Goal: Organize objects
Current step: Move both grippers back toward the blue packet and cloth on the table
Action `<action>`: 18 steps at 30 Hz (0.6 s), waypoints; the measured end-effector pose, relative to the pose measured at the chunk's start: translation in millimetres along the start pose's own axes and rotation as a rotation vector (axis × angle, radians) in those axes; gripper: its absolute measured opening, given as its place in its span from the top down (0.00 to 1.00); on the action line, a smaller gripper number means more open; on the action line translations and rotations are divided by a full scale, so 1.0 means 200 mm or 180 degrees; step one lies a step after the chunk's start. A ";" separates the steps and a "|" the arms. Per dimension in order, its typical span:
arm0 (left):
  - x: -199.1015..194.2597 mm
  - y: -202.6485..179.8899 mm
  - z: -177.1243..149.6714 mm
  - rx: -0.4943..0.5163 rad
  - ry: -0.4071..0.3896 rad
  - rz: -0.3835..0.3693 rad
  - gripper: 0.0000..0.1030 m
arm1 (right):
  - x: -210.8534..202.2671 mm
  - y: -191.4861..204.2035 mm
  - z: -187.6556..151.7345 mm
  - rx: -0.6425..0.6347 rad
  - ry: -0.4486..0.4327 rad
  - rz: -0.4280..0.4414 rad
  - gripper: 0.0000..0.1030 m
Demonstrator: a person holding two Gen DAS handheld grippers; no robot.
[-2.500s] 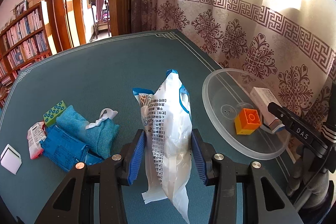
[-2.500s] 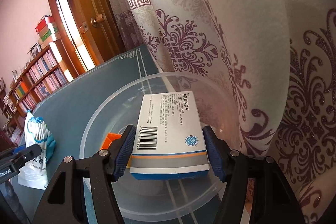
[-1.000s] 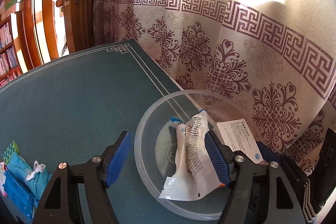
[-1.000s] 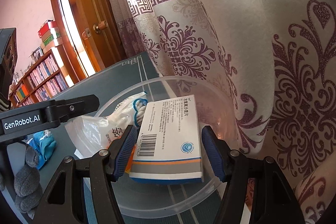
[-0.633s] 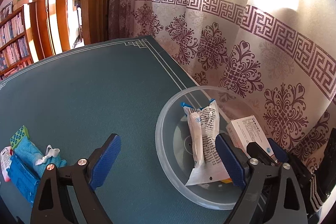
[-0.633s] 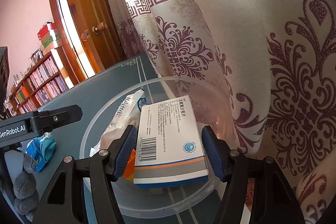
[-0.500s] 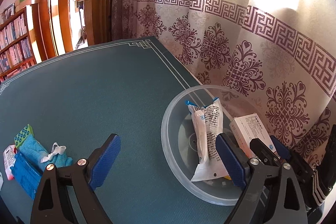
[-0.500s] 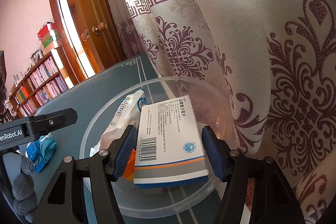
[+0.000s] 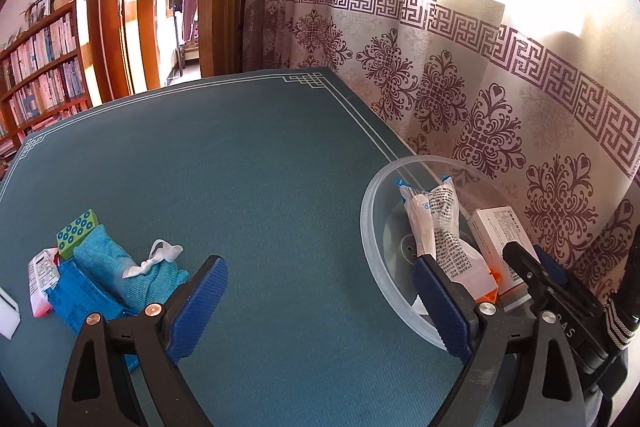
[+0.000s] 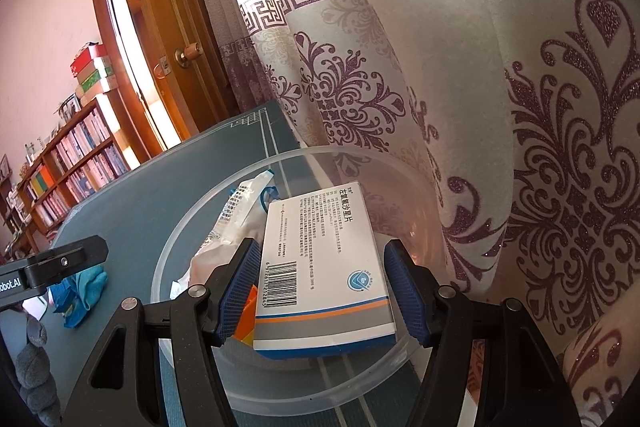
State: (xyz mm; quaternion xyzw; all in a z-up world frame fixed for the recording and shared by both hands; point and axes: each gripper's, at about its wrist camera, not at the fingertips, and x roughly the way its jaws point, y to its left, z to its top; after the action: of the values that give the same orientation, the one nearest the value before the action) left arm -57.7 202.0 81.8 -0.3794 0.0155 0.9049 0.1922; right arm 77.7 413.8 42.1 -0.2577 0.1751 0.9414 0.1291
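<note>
Left gripper (image 9: 320, 301): black angular frame, triangular cut-outs, ribbed blue pads (image 9: 198, 309), copper and silver screws. Right gripper (image 10: 322, 291): same black frame, blue pads (image 10: 240, 289), silver screws. White lettering on black bodies; grey knit glove (image 10: 34, 367).

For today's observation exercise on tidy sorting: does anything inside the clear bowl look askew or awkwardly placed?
Yes. The medicine box sits tilted in the clear bowl, propped over the orange block instead of lying flat, between the right tongs. The plastic packet leans crumpled against the bowl's wall.
</note>
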 end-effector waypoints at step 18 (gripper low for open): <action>-0.13 0.33 -0.09 -0.0357 0.0000 0.0301 0.05 | -0.02 0.09 0.00 -0.0260 -0.0009 -0.0129 0.36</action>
State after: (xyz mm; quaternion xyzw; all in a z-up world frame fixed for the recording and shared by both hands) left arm -53.3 129.6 79.0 -0.3884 -0.0174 0.9124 0.1278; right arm 75.0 397.9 49.6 -0.2650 0.1311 0.9453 0.1377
